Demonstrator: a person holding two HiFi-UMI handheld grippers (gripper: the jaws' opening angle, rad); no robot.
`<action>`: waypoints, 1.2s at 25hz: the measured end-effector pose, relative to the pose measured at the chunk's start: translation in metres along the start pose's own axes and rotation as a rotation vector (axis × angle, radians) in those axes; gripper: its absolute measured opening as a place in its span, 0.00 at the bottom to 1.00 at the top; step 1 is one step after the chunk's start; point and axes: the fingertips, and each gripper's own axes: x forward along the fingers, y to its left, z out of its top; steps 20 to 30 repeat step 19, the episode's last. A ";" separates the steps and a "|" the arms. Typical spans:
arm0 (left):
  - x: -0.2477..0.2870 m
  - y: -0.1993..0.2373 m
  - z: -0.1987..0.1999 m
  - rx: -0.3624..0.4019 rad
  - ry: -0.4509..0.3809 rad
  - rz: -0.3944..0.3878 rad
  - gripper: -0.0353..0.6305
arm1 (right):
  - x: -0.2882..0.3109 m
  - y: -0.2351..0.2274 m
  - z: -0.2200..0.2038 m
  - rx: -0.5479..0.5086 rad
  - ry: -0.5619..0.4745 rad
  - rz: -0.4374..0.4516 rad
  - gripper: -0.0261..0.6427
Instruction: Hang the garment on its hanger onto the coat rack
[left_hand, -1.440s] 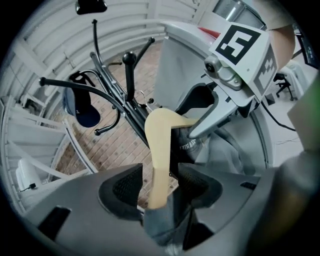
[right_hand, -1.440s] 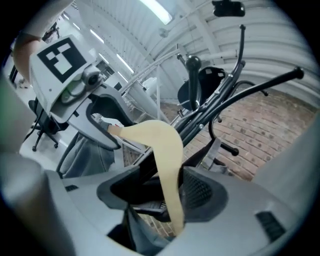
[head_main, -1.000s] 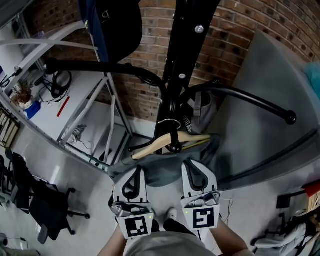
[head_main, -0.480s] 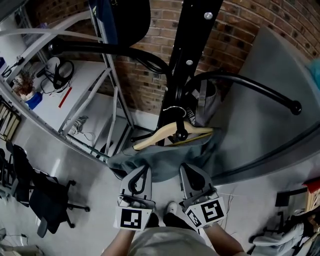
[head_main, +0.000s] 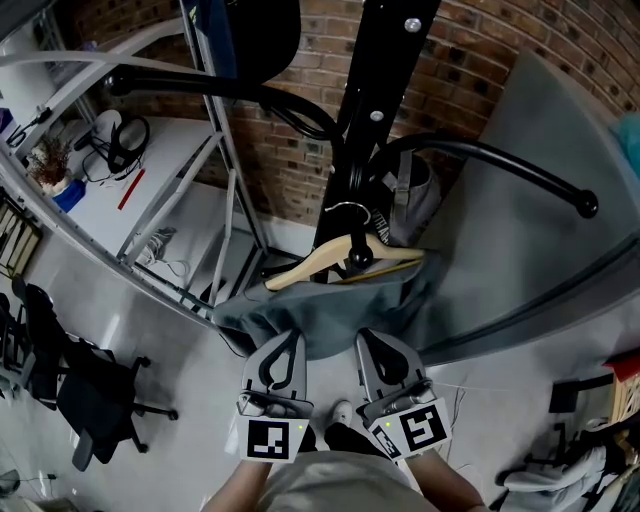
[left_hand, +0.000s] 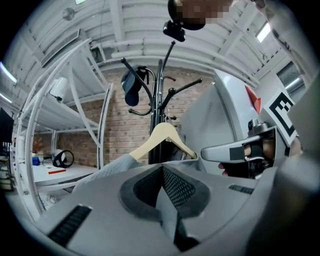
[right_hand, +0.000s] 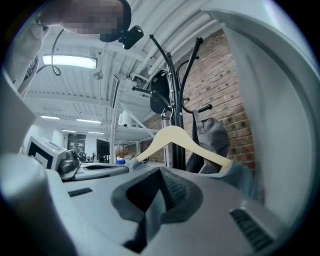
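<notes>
A wooden hanger (head_main: 330, 262) carries a grey-blue garment (head_main: 320, 315), and its metal hook sits against the black coat rack (head_main: 375, 90), below the rack's curved arms. My left gripper (head_main: 283, 340) and right gripper (head_main: 372, 338) are side by side just under the garment's lower edge, both shut. The left gripper view has the hanger (left_hand: 162, 135) and the garment's shoulder (left_hand: 107, 170) beyond the shut left gripper (left_hand: 162, 170). In the right gripper view the hanger (right_hand: 175, 137) and garment (right_hand: 240, 175) are past the shut right gripper (right_hand: 161, 175). I see nothing pinched in either.
A grey bag (head_main: 415, 200) and a dark item (head_main: 250, 40) also hang on the rack. A brick wall (head_main: 290, 160) is behind it. White metal shelving (head_main: 170, 200) stands left, a grey curved panel (head_main: 530, 200) right, and an office chair (head_main: 90, 410) at lower left.
My view has shifted a little, so the rack sits slightly higher. The right gripper has tilted and its marker cube has turned. Hanger and garment stay at the rack.
</notes>
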 end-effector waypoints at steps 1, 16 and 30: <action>-0.001 0.000 0.001 -0.001 -0.002 0.002 0.06 | -0.001 0.001 0.001 -0.007 -0.001 0.007 0.07; -0.004 0.011 0.014 0.013 -0.032 0.041 0.06 | -0.011 0.002 0.001 -0.017 -0.007 0.004 0.07; -0.002 0.008 0.018 0.014 -0.040 0.035 0.06 | -0.014 -0.005 0.000 -0.004 0.000 -0.011 0.07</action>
